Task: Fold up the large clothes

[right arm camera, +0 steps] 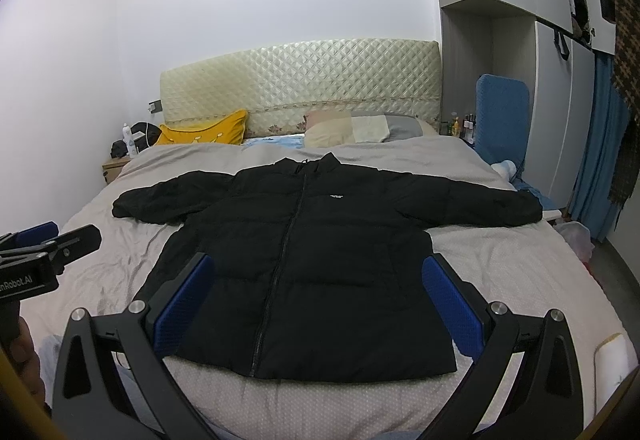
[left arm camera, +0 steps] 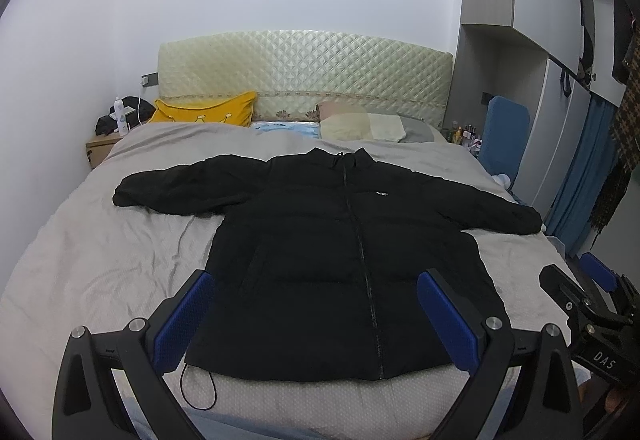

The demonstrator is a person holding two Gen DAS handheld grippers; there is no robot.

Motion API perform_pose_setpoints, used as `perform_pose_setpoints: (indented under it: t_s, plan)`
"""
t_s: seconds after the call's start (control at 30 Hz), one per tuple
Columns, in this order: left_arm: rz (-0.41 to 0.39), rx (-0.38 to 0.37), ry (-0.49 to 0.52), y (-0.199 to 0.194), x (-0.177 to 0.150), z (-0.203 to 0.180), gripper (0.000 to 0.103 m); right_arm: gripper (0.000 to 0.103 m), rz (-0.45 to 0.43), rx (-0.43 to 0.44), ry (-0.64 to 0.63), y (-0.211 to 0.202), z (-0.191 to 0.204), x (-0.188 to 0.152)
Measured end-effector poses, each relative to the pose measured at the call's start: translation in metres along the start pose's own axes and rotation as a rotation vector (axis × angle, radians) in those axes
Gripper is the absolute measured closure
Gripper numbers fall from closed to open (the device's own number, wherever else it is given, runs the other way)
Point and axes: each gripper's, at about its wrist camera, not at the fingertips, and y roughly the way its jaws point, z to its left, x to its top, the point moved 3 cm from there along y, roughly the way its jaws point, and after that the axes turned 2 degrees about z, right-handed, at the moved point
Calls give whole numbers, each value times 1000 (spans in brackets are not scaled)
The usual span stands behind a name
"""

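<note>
Black puffer jacket [left arm camera: 344, 264] spread flat on bed [left arm camera: 100, 260], left claw [left arm camera: 316, 320] spread, right claw [right arm camera: 316, 312] spread

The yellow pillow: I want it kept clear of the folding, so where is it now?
The yellow pillow leans against the headboard at the bed's far left in both views, beside the nightstand, well beyond the black jacket.

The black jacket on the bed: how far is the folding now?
Done: the black jacket lies flat on the bed, zipped, both sleeves spread out. In hand: nothing; the left gripper and right gripper hover open. Left: every fold.
</note>
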Motion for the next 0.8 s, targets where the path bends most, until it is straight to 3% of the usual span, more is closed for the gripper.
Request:
perform_pose_setpoints:
  t_s: [0.8]
  plan:
    - [15,-21,12,4,-3,-4,1,0,-3,-12,10,-5,-2,2]
